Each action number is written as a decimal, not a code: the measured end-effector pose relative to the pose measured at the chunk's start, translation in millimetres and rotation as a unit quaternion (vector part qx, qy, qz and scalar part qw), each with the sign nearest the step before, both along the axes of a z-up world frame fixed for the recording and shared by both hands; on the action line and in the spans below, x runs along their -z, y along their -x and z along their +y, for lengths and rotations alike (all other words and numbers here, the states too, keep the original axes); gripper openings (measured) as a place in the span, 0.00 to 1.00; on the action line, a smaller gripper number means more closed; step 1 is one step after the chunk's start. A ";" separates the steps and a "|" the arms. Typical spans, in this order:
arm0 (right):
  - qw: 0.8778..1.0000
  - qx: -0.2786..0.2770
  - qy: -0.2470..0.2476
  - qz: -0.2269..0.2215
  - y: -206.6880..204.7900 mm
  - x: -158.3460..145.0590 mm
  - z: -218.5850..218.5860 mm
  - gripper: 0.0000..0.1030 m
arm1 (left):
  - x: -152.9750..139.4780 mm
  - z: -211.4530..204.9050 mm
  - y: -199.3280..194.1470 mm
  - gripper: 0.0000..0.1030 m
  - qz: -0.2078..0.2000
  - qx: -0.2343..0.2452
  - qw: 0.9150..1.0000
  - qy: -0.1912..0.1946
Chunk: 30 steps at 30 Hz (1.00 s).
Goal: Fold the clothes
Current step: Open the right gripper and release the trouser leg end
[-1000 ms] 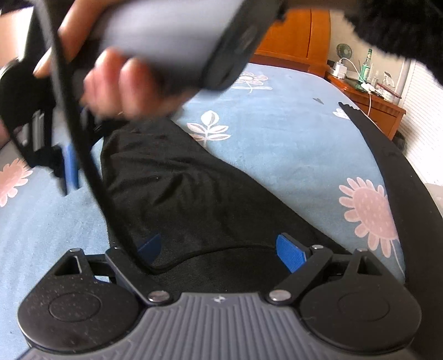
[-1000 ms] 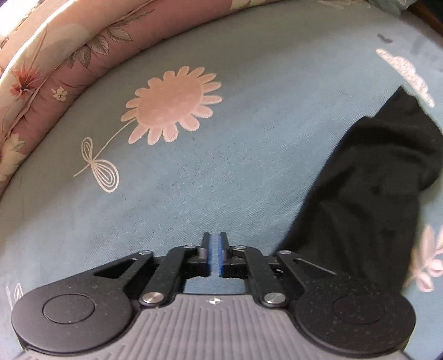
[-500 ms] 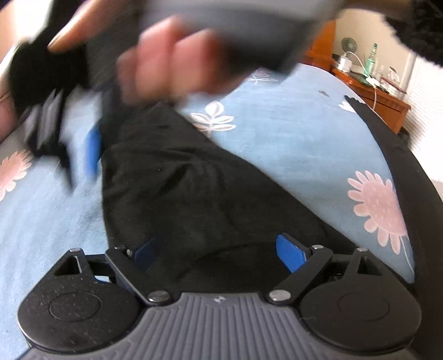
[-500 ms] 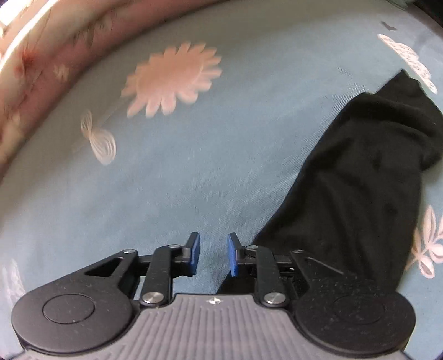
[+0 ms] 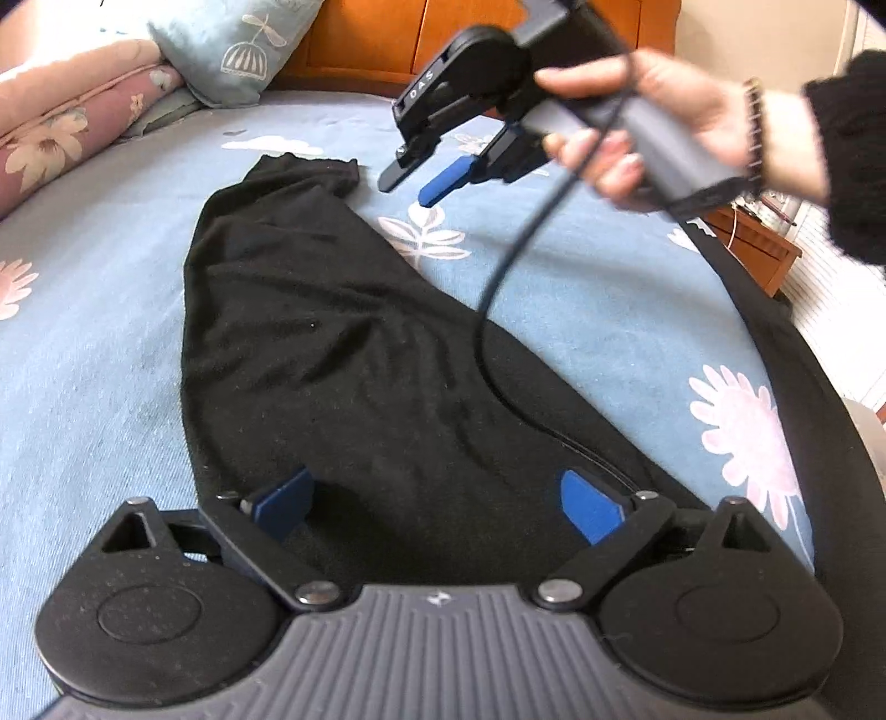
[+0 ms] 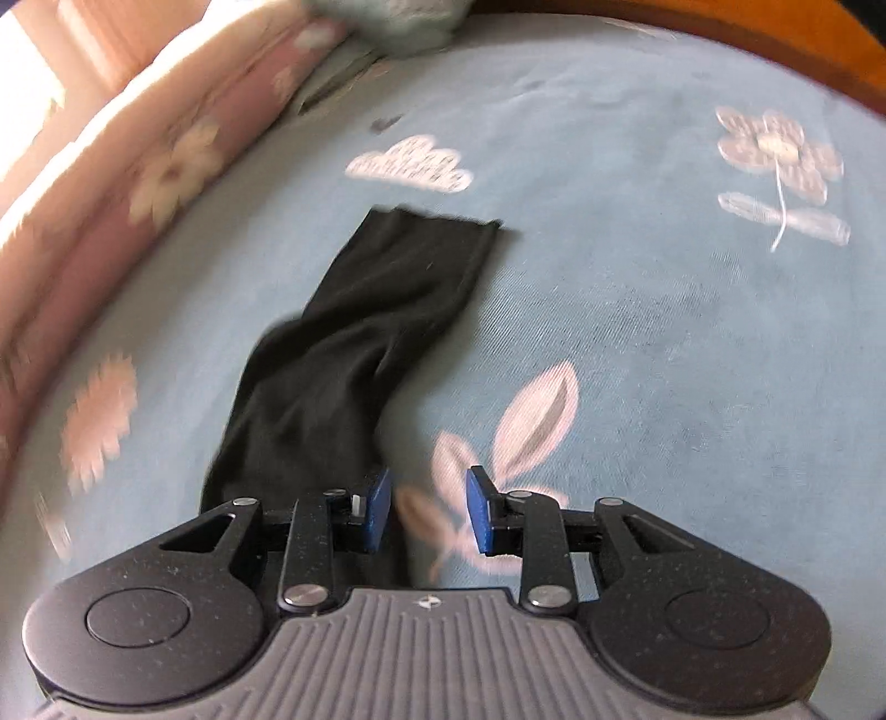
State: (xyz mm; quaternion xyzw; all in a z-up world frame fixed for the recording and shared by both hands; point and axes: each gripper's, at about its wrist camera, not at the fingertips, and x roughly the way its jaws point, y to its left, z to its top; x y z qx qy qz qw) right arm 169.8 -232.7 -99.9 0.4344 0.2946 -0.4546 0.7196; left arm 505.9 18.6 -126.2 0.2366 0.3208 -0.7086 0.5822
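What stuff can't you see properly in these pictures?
- Near end of the black garment: left wrist view, hidden under the left gripper.
- What kind of garment it is: neither view shows it whole.
- Wooden bedside table: left wrist view, mostly behind the person's sleeve; the items on it are too small.
- Pink quilt and the pillow: right wrist view, smeared by motion blur; pillow cut off at the top.
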 end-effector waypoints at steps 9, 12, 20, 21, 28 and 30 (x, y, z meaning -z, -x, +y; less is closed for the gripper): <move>0.995 0.066 0.042 -0.065 -5.1 20.3 -64.0 0.50 | 3.8 -1.0 -1.7 0.95 0.005 0.005 1.000 0.011; 0.995 0.047 0.069 -0.051 -30.8 6.5 -82.9 0.50 | 4.4 -0.8 -2.8 0.96 0.009 0.004 1.000 0.014; 0.998 -0.018 0.043 0.052 -151.5 -6.8 -126.1 0.44 | 5.5 0.2 -2.6 0.97 0.010 0.007 1.000 0.019; 0.997 -0.017 0.037 0.069 -160.4 -2.6 -129.2 0.43 | 5.6 0.3 -2.7 0.97 0.011 0.007 1.000 0.019; 0.985 -0.005 0.020 0.173 -190.3 25.1 -142.5 0.43 | 5.1 0.4 -6.2 0.97 0.022 0.005 1.000 0.020; 0.983 -0.006 0.021 0.181 -191.4 27.1 -143.4 0.38 | 5.0 0.5 -6.4 0.97 0.023 0.006 1.000 0.020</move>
